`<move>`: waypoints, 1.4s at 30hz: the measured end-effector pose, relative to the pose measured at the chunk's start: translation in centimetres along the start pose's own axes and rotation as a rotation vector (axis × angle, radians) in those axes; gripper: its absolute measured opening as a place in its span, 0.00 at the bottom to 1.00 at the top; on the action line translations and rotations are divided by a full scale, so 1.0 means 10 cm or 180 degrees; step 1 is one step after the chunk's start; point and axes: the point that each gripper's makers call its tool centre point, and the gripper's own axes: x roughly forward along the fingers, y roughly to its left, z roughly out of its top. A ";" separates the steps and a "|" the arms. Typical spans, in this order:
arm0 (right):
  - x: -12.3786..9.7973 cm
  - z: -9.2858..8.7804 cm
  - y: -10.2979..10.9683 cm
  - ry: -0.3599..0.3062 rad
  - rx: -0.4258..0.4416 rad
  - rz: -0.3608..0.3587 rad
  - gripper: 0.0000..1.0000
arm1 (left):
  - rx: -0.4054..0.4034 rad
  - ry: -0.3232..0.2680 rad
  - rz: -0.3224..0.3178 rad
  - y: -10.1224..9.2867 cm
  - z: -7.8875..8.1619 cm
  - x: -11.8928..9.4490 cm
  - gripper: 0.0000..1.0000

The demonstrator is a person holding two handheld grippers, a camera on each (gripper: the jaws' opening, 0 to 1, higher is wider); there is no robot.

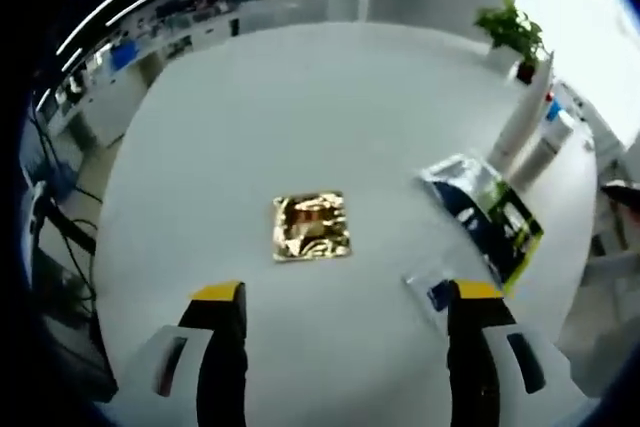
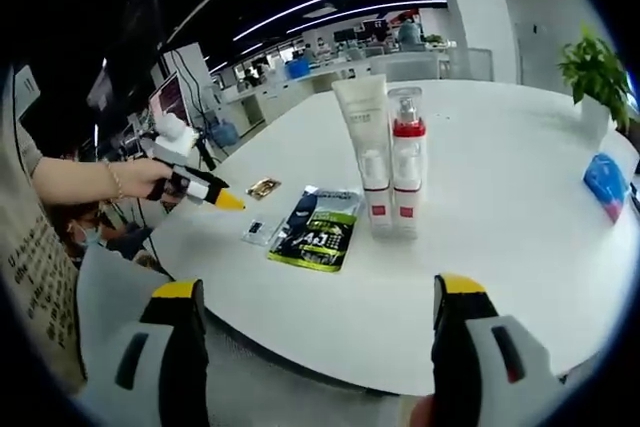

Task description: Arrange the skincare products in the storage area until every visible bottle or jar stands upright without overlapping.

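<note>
In the right gripper view, the left gripper (image 2: pixel 205 190) hung over the worktop's (image 2: pixel 500 247) left edge, jaws wide and empty. Beside it lay a gold sachet (image 2: pixel 264 188), a small packet (image 2: pixel 256 231) and a dark pouch (image 2: pixel 318 228) near the near edge. Just right, a white tube (image 2: pixel 366 147) and pump bottle (image 2: pixel 405 162) stood upright, touching. The right gripper (image 2: pixel 320 347) was spread wide, empty, off the near edge; bare surface stretched rightward to a blue bag (image 2: pixel 606 185).

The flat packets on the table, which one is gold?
The small square foil sachet, lying alone ahead of the left gripper. The larger pouch is dark with green, and the little packet beside it is clear with blue.
</note>
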 end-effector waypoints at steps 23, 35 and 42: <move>0.02 -0.04 -0.03 0.0107 -0.0124 -0.0126 0.95 | -0.0197 0.0227 0.0174 0.34 0.19 0.54 0.51; 0.02 -0.05 -0.03 0.0112 -0.0133 -0.0134 0.95 | -0.0193 0.0198 0.0329 0.36 0.19 0.56 0.39; 0.02 -0.04 -0.03 0.0102 -0.0142 -0.0137 0.95 | -0.0360 0.0143 0.0396 0.33 0.19 0.55 0.37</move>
